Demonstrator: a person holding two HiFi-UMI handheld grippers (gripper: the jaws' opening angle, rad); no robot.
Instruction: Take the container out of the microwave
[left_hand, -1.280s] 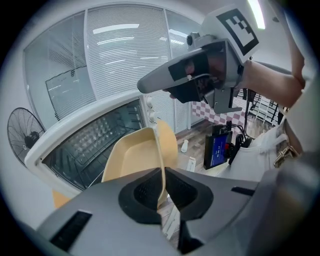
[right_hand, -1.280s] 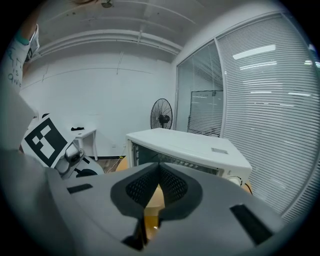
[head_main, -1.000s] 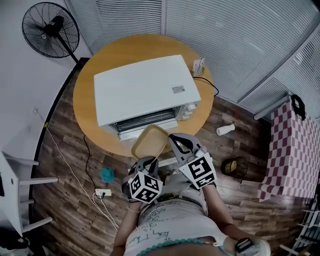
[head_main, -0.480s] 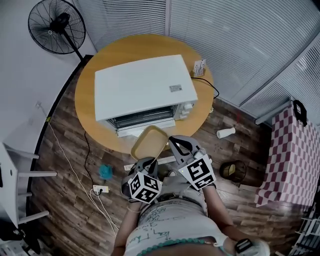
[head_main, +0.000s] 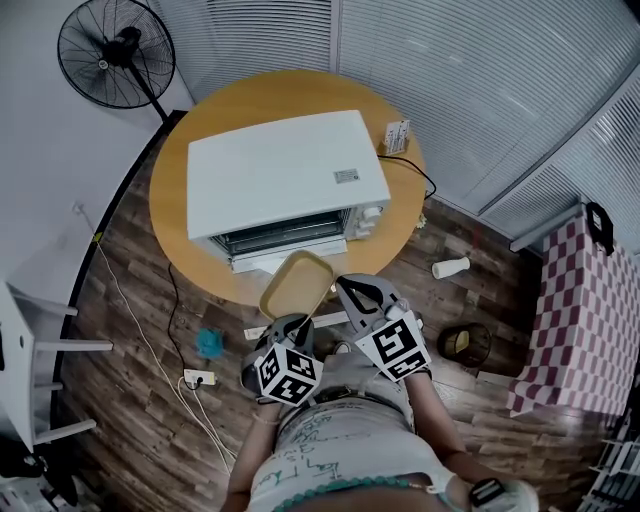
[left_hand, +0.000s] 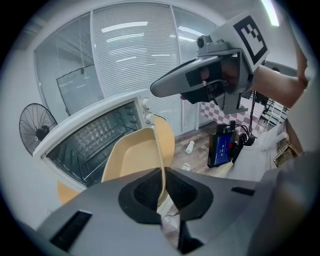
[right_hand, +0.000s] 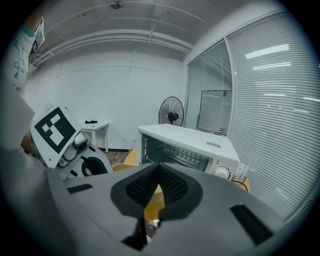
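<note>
A white microwave (head_main: 285, 175) stands on the round wooden table (head_main: 185, 130) with its front open; its dark inside shows in the left gripper view (left_hand: 87, 142). The shallow yellow container (head_main: 297, 283) hangs outside, just in front of the opening and over the table's near edge. My left gripper (head_main: 300, 322) is shut on its near rim; the pads pinch the thin wall (left_hand: 161, 170). My right gripper (head_main: 343, 280) hovers beside the container's right edge, jaws shut with nothing in them; it passes above the rim (left_hand: 155, 90). From the right gripper (right_hand: 159, 167), the microwave (right_hand: 190, 142) lies ahead.
A small box (head_main: 395, 135) and a black cable sit on the table right of the microwave. A standing fan (head_main: 110, 55) is at the far left. On the wood floor lie a power strip (head_main: 197, 377), a white bottle (head_main: 450, 267) and a basket (head_main: 468, 342). A checked cloth (head_main: 585, 320) is at right.
</note>
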